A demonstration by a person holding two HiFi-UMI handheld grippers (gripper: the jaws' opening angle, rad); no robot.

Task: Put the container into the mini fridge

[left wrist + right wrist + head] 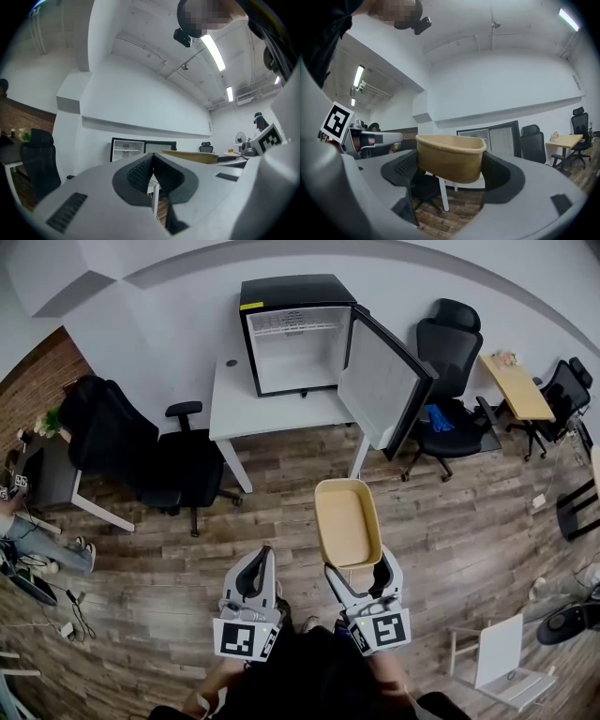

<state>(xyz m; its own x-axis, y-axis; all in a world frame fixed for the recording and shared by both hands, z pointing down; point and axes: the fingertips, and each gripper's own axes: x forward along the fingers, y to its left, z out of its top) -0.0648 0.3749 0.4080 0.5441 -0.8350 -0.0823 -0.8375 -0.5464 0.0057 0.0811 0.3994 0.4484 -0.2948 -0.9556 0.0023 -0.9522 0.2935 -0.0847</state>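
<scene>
A tan, empty rectangular container [348, 521] is held level in the air by its near end, my right gripper [358, 576] shut on it; the right gripper view shows the container [450, 157] squeezed between the dark pads [405, 169]. My left gripper [262, 579] hangs beside it, shut with nothing between its pads [142, 173]. The black mini fridge [298, 332] stands on a white table [277, 412] ahead, its door [380, 382] swung open to the right and its white inside bare. The fridge [127, 149] also shows small in the left gripper view.
A black office chair [136, 448] stands left of the table, another black chair [454, 385] to the right of the fridge door. A wooden desk [516, 385] is at far right, a white chair [499, 660] at lower right. Wood plank floor lies between me and the table.
</scene>
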